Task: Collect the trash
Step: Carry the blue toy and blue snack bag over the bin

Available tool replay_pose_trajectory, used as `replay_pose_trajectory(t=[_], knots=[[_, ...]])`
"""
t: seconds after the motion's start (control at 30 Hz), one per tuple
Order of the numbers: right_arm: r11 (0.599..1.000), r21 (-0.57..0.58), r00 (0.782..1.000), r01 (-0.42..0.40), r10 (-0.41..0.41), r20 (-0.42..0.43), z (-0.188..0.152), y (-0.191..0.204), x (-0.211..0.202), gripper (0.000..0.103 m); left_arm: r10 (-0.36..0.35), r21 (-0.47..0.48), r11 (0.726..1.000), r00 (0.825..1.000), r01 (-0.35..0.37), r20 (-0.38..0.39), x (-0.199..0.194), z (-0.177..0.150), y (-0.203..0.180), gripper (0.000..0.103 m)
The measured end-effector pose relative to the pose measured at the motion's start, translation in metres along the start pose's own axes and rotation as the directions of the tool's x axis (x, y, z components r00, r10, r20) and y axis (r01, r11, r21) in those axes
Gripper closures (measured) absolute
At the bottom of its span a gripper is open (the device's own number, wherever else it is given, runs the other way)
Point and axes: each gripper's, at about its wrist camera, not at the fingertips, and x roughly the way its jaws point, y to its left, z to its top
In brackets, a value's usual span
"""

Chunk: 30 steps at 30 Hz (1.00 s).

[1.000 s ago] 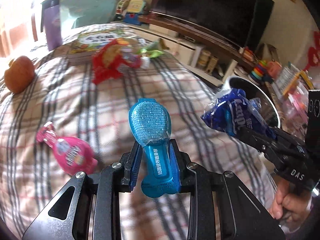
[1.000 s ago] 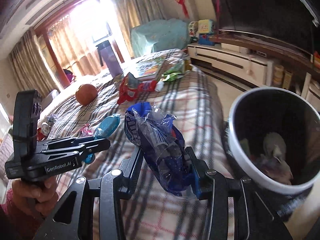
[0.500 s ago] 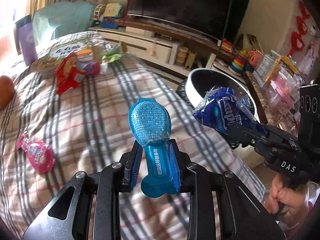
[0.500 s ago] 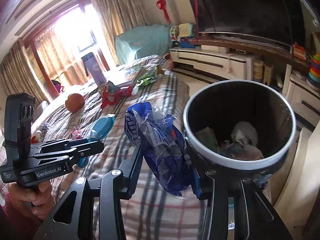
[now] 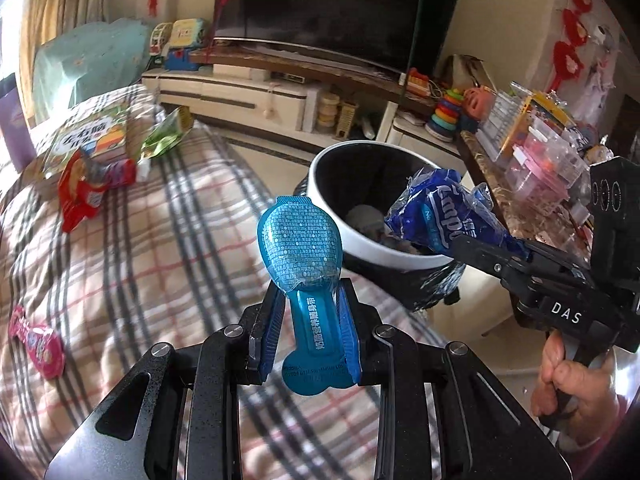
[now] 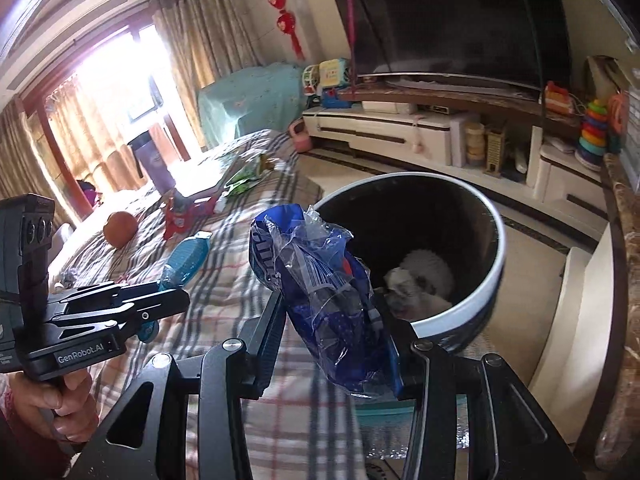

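2 grippers each clamp 1 piece of trash: the left gripper (image 5: pixel 310 316) is closed on a teal spoon-shaped packet (image 5: pixel 300 248) above the plaid bed (image 5: pixel 168 240), and the right gripper (image 6: pixel 336 344) is closed on a crumpled blue wrapper (image 6: pixel 324 292) beside the rim of the 1 trash bin (image 6: pixel 492 280). The left wrist view alone shows 1 pink wrapper (image 5: pixel 38 346). Only the right wrist view shows 1 orange fruit (image 6: pixel 120 229).

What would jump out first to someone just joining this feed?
Both tools are loaded: the left tool grips a light blue spoon-shaped packet, the right tool a crumpled dark blue wrapper. Just ahead stands the white-rimmed trash bin beside the plaid bed, tissue already inside.
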Motion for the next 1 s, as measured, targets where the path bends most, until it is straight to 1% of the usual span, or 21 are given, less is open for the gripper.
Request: replay_pose_trajectory(t=[0.43,1.0], knots=[[0.999,0.043,1.0,0.025,-0.025,0.002,0.008,-0.025,-0.001,0.059,-0.02,0.049,0.999,1.0,0.021,-0.013,0.018,0.019,-0.027,0.078],[0.996,0.053,0.998,0.067,-0.066,-0.009,0.025,-0.052,0.009,0.059,-0.029,0.089,0.996,0.999,0.032,-0.035,0.049,0.042,-0.052,0.078]])
